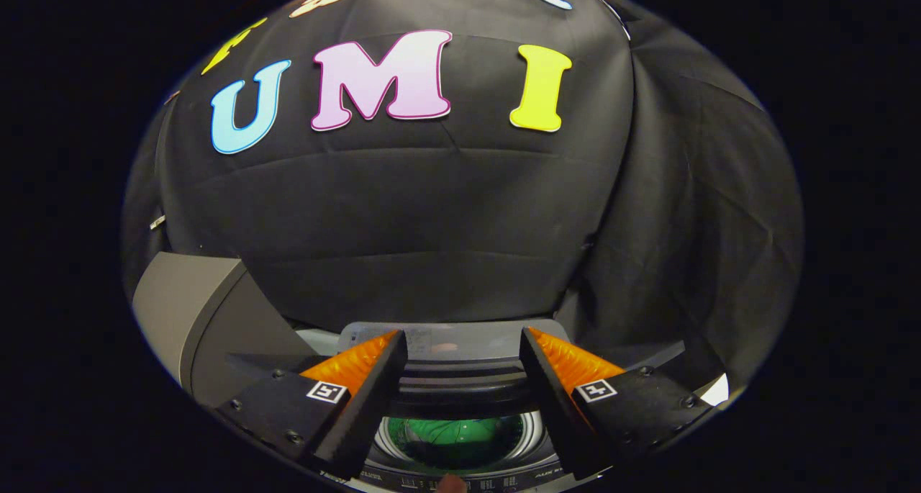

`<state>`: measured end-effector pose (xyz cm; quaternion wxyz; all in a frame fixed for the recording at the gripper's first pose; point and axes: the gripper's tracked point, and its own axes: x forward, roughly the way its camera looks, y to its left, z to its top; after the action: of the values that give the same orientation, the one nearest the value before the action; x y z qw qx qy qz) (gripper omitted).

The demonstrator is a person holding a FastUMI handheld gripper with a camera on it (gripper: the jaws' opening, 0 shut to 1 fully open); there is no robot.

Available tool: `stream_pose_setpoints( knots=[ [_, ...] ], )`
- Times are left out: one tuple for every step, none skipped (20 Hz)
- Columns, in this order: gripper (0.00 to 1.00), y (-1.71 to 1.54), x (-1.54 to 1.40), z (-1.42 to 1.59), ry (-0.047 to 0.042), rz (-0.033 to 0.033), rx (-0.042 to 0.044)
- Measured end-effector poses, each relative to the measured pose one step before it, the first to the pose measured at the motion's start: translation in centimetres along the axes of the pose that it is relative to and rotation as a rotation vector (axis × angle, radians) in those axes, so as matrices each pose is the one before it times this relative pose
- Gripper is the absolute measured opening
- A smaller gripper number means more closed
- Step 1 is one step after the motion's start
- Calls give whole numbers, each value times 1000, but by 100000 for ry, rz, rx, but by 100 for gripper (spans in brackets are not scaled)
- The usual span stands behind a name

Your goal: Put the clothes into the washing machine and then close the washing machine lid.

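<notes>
The washing machine (536, 435) sits below me with its round drum opening between and under my fingers. Green clothing (453, 439) lies inside the drum. The lid (460, 367) is raised and stands folded at the back of the opening, just beyond my fingertips. My gripper (462, 335) hovers above the opening, open, with nothing between its fingers. The machine's dark control strip (496, 482) runs along the near rim.
A grey box-like surface (187, 313) stands to the left of the machine. The black cloth wall (432, 212) hangs close behind the machine and wraps round to the right. A small pale rounded thing (452, 484) touches the control strip; I cannot tell what it is.
</notes>
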<state>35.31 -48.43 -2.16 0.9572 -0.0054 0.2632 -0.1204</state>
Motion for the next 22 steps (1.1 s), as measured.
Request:
stream_pose_setpoints(
  knots=[
    [99, -60, 120, -396, 1595, -168, -180],
    [99, -288, 302, -745, 3258, -1400, -1051],
    [98, -208, 31, -1347, 5862, -741, -1823],
    [99, -215, 982, -1889, 5838, -2225, -1992],
    [99, -54, 387, -2234, 4064, 226, -2212],
    [99, 654, 776, -2830, 4337, 982, -1143],
    [100, 489, 785, -1933, 4392, 1445, -407],
    [100, 241, 276, -1824, 3166, 1098, -443],
    [99, 33, 200, -1397, 2456, 219, -70],
    [99, -28, 366, -1133, 1899, -137, 109],
    [99, 52, 191, -920, 2379, -353, -775],
    [99, -110, -42, -448, 1439, -556, -992],
    [99, 92, 72, -171, 436, 309, -516],
    [99, -4, -27, -65, 651, 301, 363],
    [99, -6, -256, 267, -569, 36, 450],
    [99, -25, -70, 446, -1528, -32, 610],
    [99, 16, -232, 497, -1636, 256, 582],
    [99, 75, -668, 874, -2871, 593, 268],
    [99, 16, -731, 1252, -3274, 290, -23],
    [99, -183, -898, 1612, -3274, -161, 32],
    [99, 27, -698, 1502, -3435, 244, 182],
    [99, -39, -769, 1208, -3606, -38, 131]
  ],
)
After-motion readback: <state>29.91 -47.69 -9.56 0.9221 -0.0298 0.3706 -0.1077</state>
